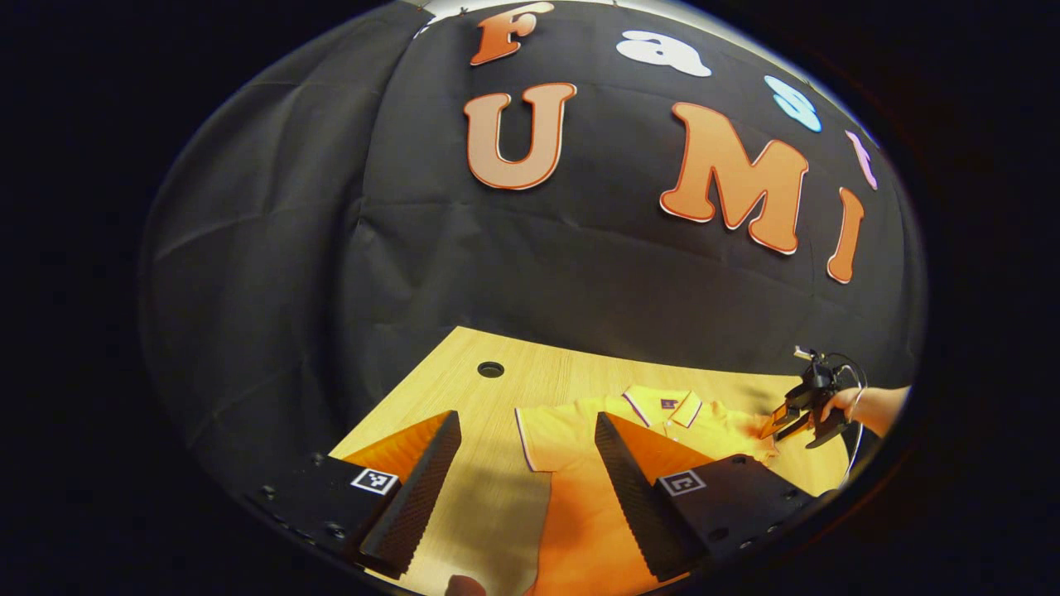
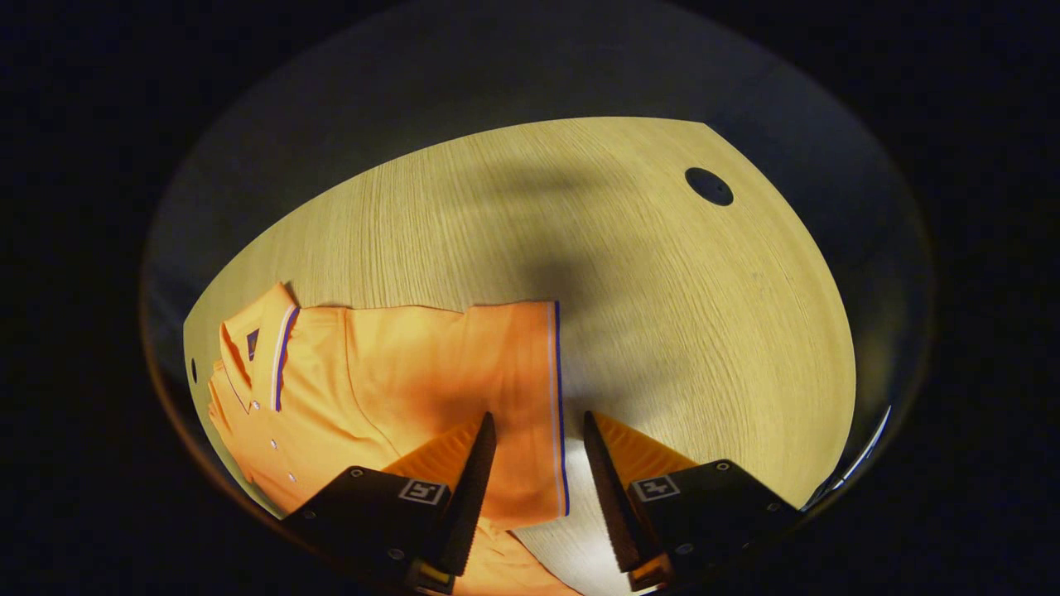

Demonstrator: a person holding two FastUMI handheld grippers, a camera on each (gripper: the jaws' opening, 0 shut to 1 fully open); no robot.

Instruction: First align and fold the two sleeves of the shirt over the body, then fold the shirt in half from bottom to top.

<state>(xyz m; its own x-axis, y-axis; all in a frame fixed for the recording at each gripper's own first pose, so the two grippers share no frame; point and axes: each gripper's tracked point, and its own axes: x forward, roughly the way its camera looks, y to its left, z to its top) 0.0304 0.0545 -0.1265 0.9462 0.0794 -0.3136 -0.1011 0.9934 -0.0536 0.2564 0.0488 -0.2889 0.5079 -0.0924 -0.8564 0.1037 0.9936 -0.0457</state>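
Shirt (image 2: 389, 389) lying flat on table (image 2: 662, 314), sleeves unfolded; right gripper (image 2: 538, 463) straddling sleeve hem (image 2: 556, 397), jaws part-open, gripping nothing; left gripper (image 1: 526, 463) hovering wide open, empty, readying for the fold.

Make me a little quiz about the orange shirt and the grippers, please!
1. True or false: the shirt lies on a wooden table.
2. In the right gripper view, what sits between the fingers of the right gripper? A) the collar B) the striped edge of a sleeve C) a button
3. Fill in: in the left gripper view, the left gripper is ____ (open or shut).

Key
1. True.
2. B. The sleeve hem runs between the open fingers, which are not pressing on it.
3. Open. Its fingers are spread wide above the shirt, holding nothing.
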